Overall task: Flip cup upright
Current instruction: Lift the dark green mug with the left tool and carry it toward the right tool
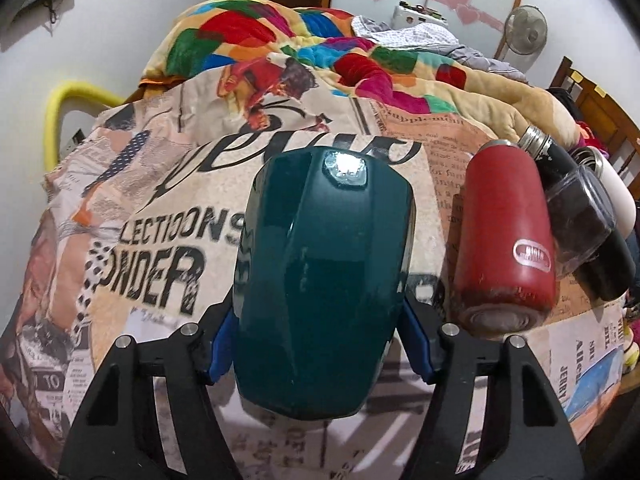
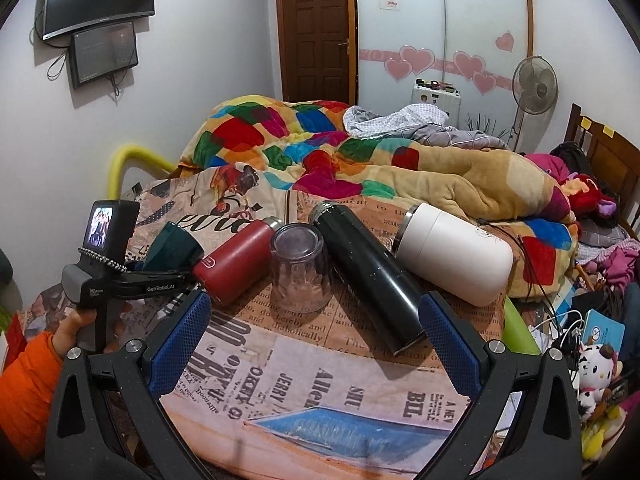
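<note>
Left claw (image 1: 320, 344) is clamped on the dark green cup (image 1: 324, 276), blue pads squeezing its sides low down near one end, while the right claw (image 2: 316, 344) just hangs spread wide over the near edge of the newspaper-print cloth (image 2: 320, 380) with nothing in it. From the right camera the green cup sits at the left end of the row, tipped over and seemingly off the cloth, right beside the red flask (image 2: 236, 260). Honestly the grip looks sketchy to me: glossy sides, pads only catching a small strip, so rotating it could let it slide out. The red flask is so close that a swing might knock it into the upside-down glass tumbler (image 2: 298, 276), and the soft cloth could let the cup topple once set down.
</note>
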{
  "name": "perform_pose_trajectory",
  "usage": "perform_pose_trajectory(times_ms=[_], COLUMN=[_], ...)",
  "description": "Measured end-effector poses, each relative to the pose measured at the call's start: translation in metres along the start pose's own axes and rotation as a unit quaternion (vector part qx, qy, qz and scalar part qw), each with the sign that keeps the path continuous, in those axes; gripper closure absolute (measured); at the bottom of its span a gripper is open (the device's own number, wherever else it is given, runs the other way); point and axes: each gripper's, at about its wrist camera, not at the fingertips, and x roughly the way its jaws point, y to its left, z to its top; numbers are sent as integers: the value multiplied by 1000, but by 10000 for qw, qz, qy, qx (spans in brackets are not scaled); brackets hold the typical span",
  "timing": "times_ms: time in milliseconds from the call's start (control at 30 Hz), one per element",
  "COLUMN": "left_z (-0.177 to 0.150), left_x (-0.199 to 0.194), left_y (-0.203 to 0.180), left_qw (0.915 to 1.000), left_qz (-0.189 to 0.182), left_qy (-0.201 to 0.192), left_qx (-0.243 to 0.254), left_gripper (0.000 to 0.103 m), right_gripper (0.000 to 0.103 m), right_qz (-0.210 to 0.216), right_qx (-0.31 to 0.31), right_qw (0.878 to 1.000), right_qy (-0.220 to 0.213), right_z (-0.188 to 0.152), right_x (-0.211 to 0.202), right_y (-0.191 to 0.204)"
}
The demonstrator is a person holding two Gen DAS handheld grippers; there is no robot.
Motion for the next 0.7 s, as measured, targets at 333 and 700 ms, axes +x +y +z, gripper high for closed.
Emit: perform_pose_trajectory(times_ms=[333, 700], left_z=[-23, -25], left_x=[-62, -153], left_y=[-6, -60], left_qw=[9996, 9940], left_qz=[86, -125], left_qy=[-250, -916], left_qx=[74, 578], left_gripper=[35, 35], right_gripper=[0, 0], right_qz=[24, 32], right_qx=[-62, -80], right_qw=[9999, 9990], right_qy=[-116, -432], right_z=[-1, -2], right_x=[-18, -54], right_y=[5, 6])
